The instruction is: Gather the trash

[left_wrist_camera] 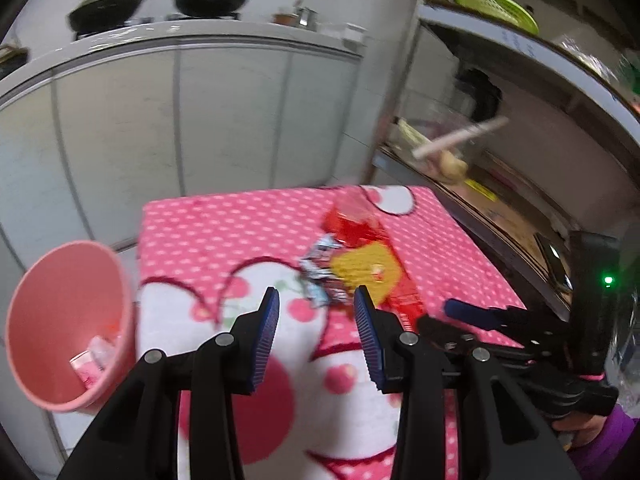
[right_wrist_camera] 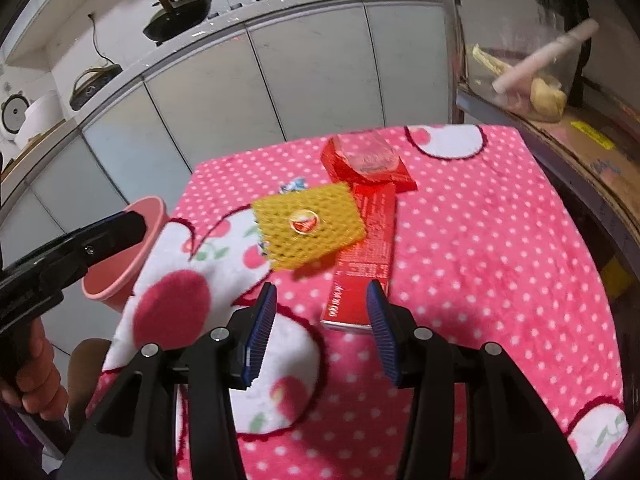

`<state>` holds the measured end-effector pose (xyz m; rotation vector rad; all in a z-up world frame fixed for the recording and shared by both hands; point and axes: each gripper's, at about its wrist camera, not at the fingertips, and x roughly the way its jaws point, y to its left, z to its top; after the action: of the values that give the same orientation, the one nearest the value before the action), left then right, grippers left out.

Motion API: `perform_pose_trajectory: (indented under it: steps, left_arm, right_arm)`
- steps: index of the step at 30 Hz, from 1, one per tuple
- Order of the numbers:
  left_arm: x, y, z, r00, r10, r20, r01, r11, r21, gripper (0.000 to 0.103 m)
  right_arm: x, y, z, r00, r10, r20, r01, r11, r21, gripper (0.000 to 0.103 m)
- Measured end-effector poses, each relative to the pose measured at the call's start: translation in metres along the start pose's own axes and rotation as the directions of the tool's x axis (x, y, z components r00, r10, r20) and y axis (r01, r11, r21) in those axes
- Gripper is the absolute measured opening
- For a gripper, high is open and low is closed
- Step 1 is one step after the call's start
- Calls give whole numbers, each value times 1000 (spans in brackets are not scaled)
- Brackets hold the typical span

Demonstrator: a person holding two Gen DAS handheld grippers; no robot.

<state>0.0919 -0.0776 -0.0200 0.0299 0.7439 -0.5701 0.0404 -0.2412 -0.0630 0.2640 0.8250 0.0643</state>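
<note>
Trash lies on the pink dotted table cloth: a yellow foam net with a round sticker, a long red box under it, a red packet with clear plastic behind, and crumpled silver-blue wrappers. The net and red box also show in the left wrist view. A pink bin stands left of the table with some trash inside. My left gripper is open and empty, just short of the wrappers. My right gripper is open and empty, in front of the red box's near end.
White cabinets with a counter holding black woks stand behind the table. A metal shelf rack with clutter runs along the right. The pink bin also shows in the right wrist view, beside the left gripper handle.
</note>
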Motion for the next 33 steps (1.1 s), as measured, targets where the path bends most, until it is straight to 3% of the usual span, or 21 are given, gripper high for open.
perform_pose_trajectory:
  steps: [9,17,18,19,20,23,26,33]
  left_arm:
    - [48,-22,1,995,-60,-78,59,998,-17,39]
    - [83,-31,2,993,-31,-112,28,999,-27,38]
    - [87,-31,2,993,-20,-113,17,999,-29,36]
    - [89,-32,2,994,-11,-112,8,1000,-30,31]
    - [91,-32,2,994,-6,-110,3,1000,-32,21]
    - [92,-34,3,995,0,-103,-4,999,-36,8]
    - [87,-36,4,996,-6,-92,4,1000,-26,3]
    - [56,-37,4,998,-40,-47,40,999,-7,1]
  right_arm:
    - [30,-9,4,998,-49,-39,51,998,29,55]
    - [44,-19,-4,994,-72,-86,75,997,29,54]
    - [43,-22,-6,995,-66,-80,69,997,36,52]
    - [42,-23,-6,995,-65,-76,68,997,37,43]
    - [40,-24,-6,995,-70,-73,72,997,36,43]
    - [35,-28,-8,994,-86,-61,88,996,33,43]
    - [30,-33,-10,995,-86,-52,89,995,52,42]
    - [11,-42,-13,994,-102,-25,104,992,75,42]
